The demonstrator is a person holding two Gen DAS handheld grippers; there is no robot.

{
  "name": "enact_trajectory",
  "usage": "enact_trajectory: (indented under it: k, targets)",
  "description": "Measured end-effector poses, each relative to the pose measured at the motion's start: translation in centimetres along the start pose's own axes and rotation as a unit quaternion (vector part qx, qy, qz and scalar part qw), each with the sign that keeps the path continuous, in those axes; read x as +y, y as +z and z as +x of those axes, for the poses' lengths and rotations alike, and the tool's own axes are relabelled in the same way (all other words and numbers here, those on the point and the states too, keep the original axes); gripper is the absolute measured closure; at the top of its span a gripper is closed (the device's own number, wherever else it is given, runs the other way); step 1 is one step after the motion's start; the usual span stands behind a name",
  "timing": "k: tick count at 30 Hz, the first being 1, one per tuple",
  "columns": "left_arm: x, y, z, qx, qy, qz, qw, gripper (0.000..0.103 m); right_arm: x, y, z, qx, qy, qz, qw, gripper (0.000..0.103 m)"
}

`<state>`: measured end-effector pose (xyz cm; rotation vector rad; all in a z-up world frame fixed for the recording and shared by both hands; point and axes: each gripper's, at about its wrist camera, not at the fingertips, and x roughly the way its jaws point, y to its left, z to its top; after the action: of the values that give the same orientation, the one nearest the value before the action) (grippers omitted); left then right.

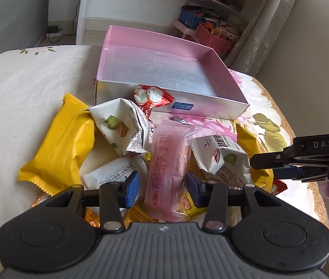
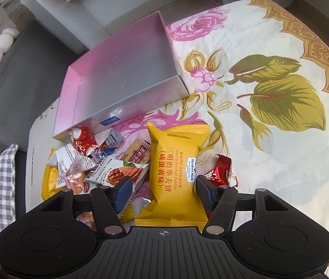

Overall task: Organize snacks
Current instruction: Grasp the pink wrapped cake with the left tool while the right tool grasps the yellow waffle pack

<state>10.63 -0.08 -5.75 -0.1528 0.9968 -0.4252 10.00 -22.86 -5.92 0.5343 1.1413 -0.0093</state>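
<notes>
A pile of wrapped snacks lies on a flowered cloth in front of an empty pink box (image 1: 162, 69), also in the right wrist view (image 2: 122, 69). My left gripper (image 1: 163, 187) is open, its fingers on either side of a pink packet (image 1: 168, 162) that lies between them. My right gripper (image 2: 164, 191) is open around a yellow waffle sandwich packet (image 2: 175, 169); it also shows from the side in the left wrist view (image 1: 280, 162). Whether the pads touch the packets I cannot tell.
Another yellow packet (image 1: 60, 146), white nut packets (image 1: 120, 125) and a red packet (image 1: 151, 98) lie near the box. A red foil packet (image 2: 220, 172) lies right of my right gripper. Shelves with pink baskets (image 1: 213, 37) stand behind. A checked cushion (image 2: 3, 181) is at left.
</notes>
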Motion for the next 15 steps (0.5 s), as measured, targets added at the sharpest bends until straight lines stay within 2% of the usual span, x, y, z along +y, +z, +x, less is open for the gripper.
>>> enact_trajectory:
  k: [5,7,15]
  targets:
    - [0.0,0.0,1.3,0.012,-0.003,0.001,0.9999,0.065,-0.5,0.0,1.3,0.014,-0.011,0.010,1.000,0.051]
    - [0.0,-0.1,1.5,0.013,-0.003,0.001,0.9999,0.067,-0.7,0.0,1.6,0.018,-0.012,0.013,1.000,0.057]
    - [-0.3,-0.1,1.5,0.007,0.003,0.004,1.0000,0.070,-0.8,-0.3,1.9,0.015,-0.014,0.009,1.000,0.062]
